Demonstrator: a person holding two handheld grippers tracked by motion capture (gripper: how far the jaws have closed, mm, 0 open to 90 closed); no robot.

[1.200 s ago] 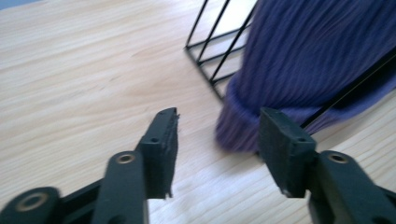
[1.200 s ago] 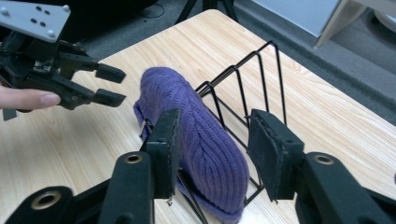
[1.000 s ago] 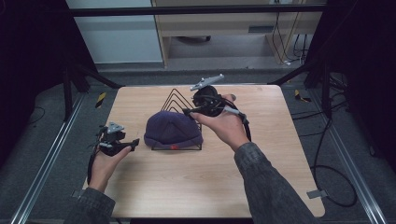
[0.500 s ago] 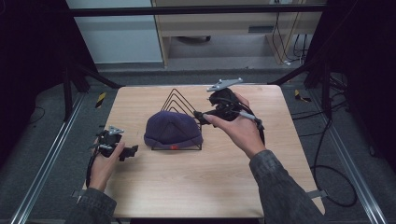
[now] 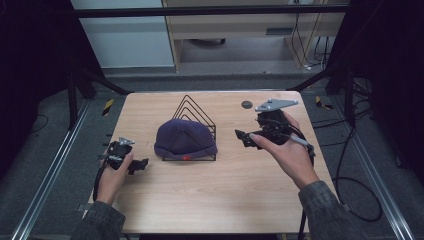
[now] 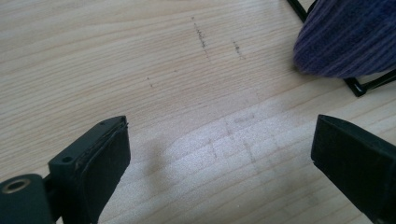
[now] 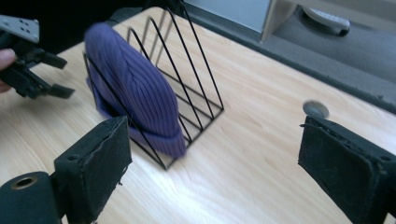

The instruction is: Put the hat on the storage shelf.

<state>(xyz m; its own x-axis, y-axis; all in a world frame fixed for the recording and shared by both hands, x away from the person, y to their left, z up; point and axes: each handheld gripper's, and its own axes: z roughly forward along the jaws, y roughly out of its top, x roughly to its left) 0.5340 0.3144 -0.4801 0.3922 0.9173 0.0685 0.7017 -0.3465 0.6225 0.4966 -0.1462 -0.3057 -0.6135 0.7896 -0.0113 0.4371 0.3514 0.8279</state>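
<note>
Hat rests draped on the rack at frame centre, so both grippers, left and right, have just spread their jaws, empty.

Table: wire rack at centre, toward the far edge. Knitted hat leaning in the rack's front slot. Left claw left of the hat, right claw right of it, both apart from it.
</note>
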